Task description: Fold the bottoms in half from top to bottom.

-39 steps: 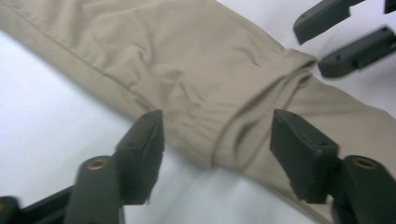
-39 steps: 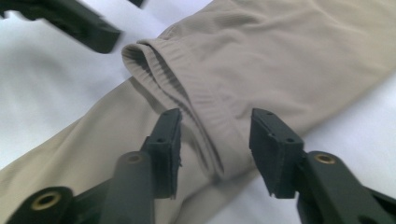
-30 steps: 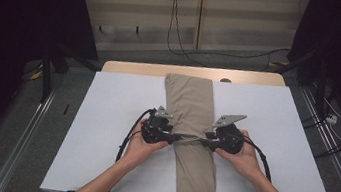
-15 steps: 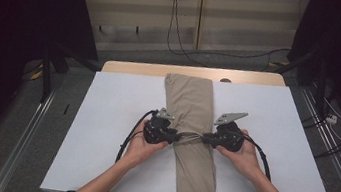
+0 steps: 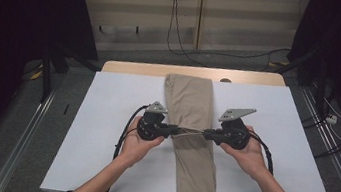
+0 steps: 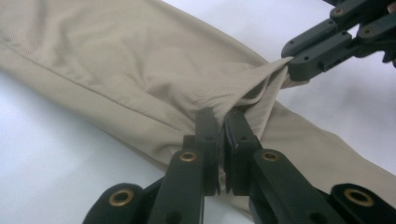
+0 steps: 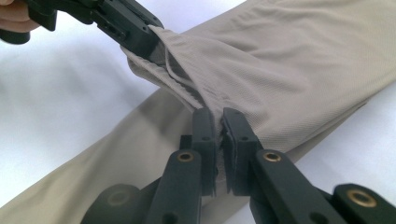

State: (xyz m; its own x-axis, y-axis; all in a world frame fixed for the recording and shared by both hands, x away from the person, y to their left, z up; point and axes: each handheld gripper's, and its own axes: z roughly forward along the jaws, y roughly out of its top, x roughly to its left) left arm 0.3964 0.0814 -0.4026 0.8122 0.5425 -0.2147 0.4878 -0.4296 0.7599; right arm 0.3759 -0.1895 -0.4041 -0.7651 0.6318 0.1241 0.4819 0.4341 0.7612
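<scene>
Left gripper (image 5: 169, 131): in my left hand (image 5: 138, 139), jaws pointing inward toward my right; just been closing, now pinched on a fold of cloth.
Right gripper (image 5: 209, 135): in my right hand (image 5: 247, 155), jaws pointing inward toward my left; likewise just closed on a fold.
Forearms: both enter from the bottom edge, angled inward.
Spacing: jaw tips face each other, apart.

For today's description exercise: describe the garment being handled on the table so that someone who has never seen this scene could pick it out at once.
Find the white table top in the middle of the dark room. Along its centre, running from the far edge to the near edge, lies a long folded strip of beige trousers. It is the sole cloth there, pinched at mid-length by the left tool and the right tool.
</scene>
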